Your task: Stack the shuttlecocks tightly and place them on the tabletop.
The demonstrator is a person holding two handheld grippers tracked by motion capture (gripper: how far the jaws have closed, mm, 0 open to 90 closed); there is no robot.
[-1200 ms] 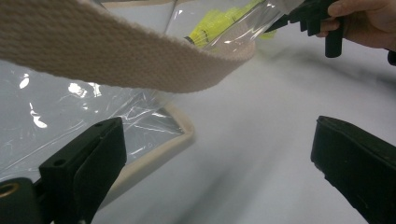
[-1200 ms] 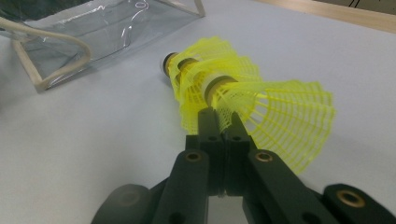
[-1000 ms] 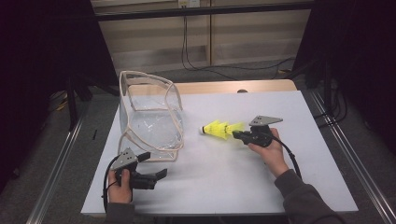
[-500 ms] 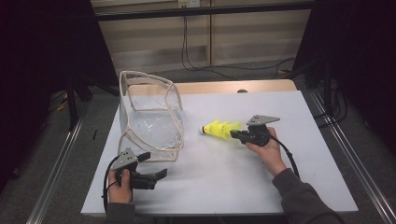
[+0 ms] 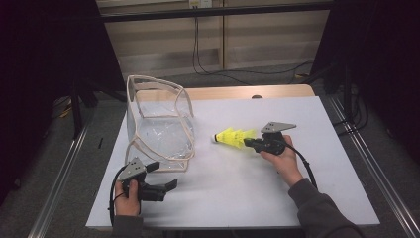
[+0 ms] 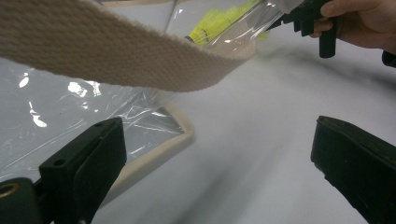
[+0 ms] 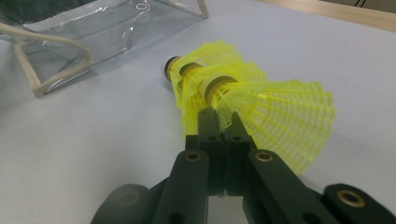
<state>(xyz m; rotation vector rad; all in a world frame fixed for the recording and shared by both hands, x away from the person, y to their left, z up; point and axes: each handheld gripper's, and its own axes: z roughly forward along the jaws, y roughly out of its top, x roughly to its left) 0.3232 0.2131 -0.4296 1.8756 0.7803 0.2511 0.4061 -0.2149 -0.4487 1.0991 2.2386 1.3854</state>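
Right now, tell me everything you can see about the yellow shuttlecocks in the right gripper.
The yellow shuttlecocks look like three nested into one short stack, each with a bright yellow mesh skirt, plastic by the look of it, and a pale cork-like tip ringed in black. The stack lies roughly level, tips pointing toward the clear bag, just off its open side. The right gripper is shut on the rearmost skirt's edge. In the high view the stack seems held just above the white table; whether it touches is unclear.

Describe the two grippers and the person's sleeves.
Both grippers are black, each with two flat fingers and a grey three-cornered plate on top. The left gripper and right gripper each trail a black cable. The person wears dark grey sleeves; the hands are bare.
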